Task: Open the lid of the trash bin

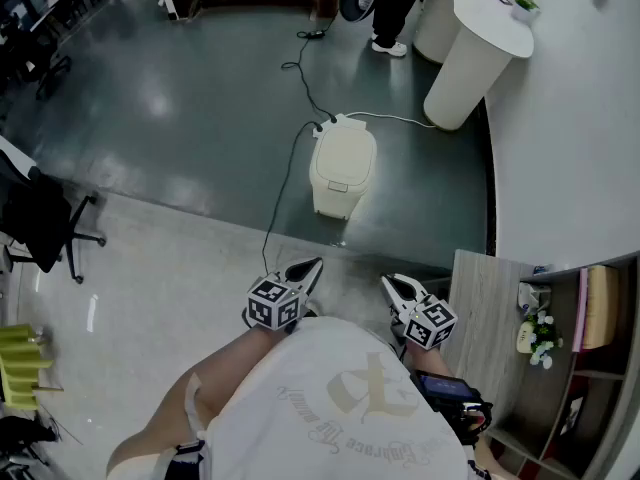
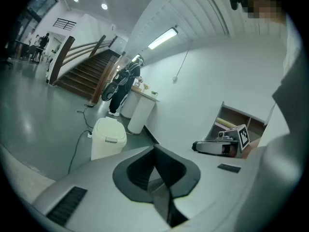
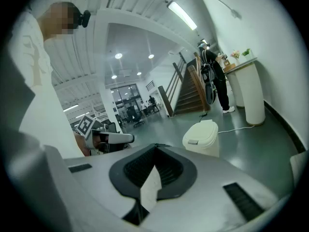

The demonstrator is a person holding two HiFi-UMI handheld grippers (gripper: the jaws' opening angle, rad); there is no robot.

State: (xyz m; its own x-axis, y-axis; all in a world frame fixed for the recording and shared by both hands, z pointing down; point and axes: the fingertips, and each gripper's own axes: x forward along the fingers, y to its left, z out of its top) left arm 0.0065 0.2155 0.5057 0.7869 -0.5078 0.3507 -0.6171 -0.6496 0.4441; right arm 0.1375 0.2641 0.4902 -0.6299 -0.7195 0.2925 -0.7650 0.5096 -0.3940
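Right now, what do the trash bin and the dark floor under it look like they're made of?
Trash bin: probably plastic, cream, with a smooth matte moulded shell and rounded corners. Dark floor: hard, glossy grey-green, perhaps sealed concrete or epoxy, since it mirrors the ceiling lights as soft bright patches.

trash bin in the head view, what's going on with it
A person holds a gripper in each hand, close to the body. The left gripper and the right gripper both have their jaws together with nothing in them, and both point toward the cream trash bin, which stands well apart from them on the dark floor. Its lid is down, so the opening has not begun.
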